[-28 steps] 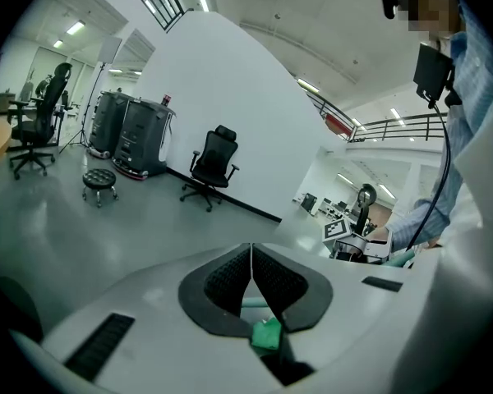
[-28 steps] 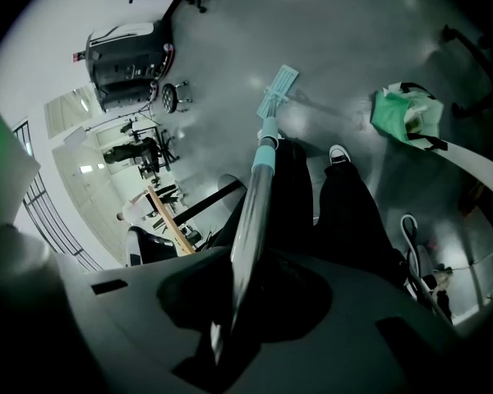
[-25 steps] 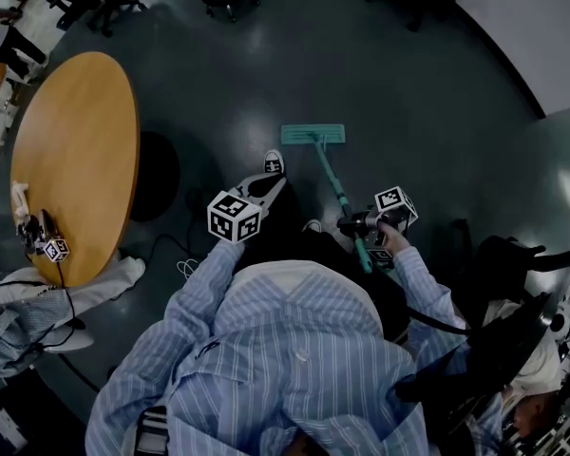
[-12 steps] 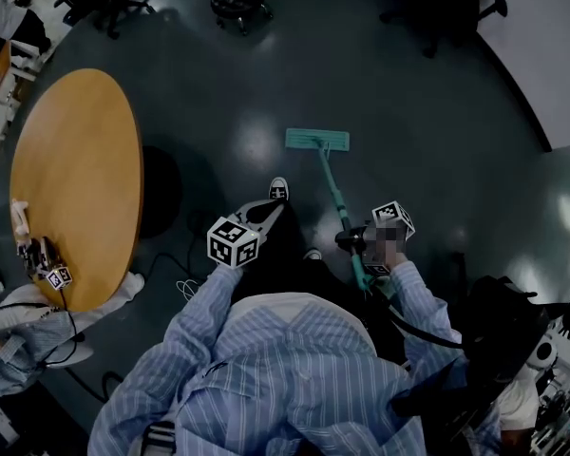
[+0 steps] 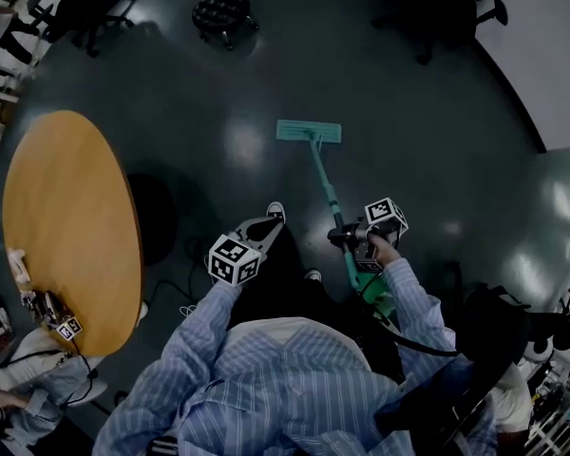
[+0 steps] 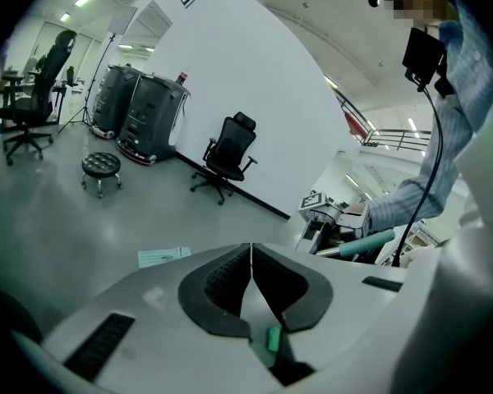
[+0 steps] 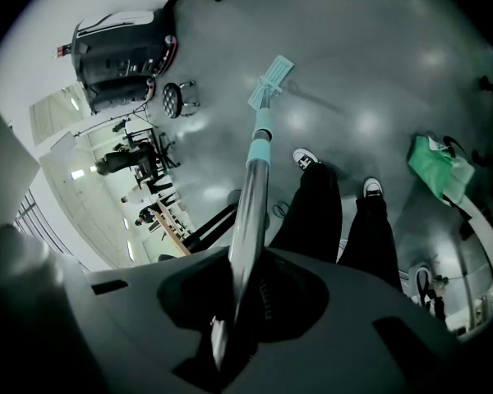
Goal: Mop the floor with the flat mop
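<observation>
The flat mop's teal head (image 5: 309, 131) lies flat on the dark floor ahead of the person's feet. Its pole (image 5: 331, 198) slants back to my right gripper (image 5: 348, 236), which is shut on the pole just above the teal hand grip (image 5: 372, 293). In the right gripper view the metal pole (image 7: 252, 183) runs out from between the jaws of the right gripper (image 7: 245, 257) to the mop head (image 7: 271, 79). My left gripper (image 5: 266, 224) hangs left of the pole, apart from it. In its own view the left gripper (image 6: 251, 249) is shut on nothing, with the mop head (image 6: 164, 257) beyond it.
A round wooden table (image 5: 66, 226) stands at the left with small items near its edge. A black stool (image 5: 221, 9) and office chairs (image 5: 437, 8) stand at the far side. Cables (image 5: 185, 278) lie by the table. A white wall (image 5: 551, 46) rises at the right. A green bag (image 7: 440, 167) hangs behind.
The view has shifted forward: the table now sits lower and further left. The right gripper keeps its hold on the pole and the mop head stays ahead of the feet.
</observation>
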Available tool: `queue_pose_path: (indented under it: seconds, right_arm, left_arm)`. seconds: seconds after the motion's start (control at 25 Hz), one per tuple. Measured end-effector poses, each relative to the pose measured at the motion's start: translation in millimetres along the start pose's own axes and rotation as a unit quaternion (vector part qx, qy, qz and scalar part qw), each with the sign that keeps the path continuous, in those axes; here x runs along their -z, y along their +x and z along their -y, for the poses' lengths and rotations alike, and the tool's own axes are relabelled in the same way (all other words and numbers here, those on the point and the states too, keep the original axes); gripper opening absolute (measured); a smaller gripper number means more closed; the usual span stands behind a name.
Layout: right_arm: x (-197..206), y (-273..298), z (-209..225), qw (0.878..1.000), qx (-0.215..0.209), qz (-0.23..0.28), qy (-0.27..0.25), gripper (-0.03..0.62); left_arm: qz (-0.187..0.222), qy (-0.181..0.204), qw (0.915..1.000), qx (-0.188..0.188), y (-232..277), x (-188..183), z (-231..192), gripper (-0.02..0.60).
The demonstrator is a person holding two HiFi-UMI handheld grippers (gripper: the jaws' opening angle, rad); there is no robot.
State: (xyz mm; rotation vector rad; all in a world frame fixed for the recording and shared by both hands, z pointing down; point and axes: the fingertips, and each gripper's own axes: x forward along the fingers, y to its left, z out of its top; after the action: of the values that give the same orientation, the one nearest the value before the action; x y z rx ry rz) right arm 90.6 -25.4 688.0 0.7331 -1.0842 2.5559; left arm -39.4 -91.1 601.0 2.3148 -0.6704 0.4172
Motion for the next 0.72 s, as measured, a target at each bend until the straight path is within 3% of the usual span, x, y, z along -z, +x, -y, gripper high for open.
queue_pose_path:
  seconds: [0.44, 0.72]
  right_arm:
    - [-119, 30, -105, 1.000, -0.005, 0.014, -0.004, 0.078]
    - [-220, 20, -164, 0.999, 0.035, 0.033, -0.019, 0.077]
  left_arm:
    - [-0.002, -0.010, 0.9999, 0.003, 36, -60, -92, 0.009]
    - [0.004, -0.023, 0.9997, 0.006, 56, -86, -129, 0.009]
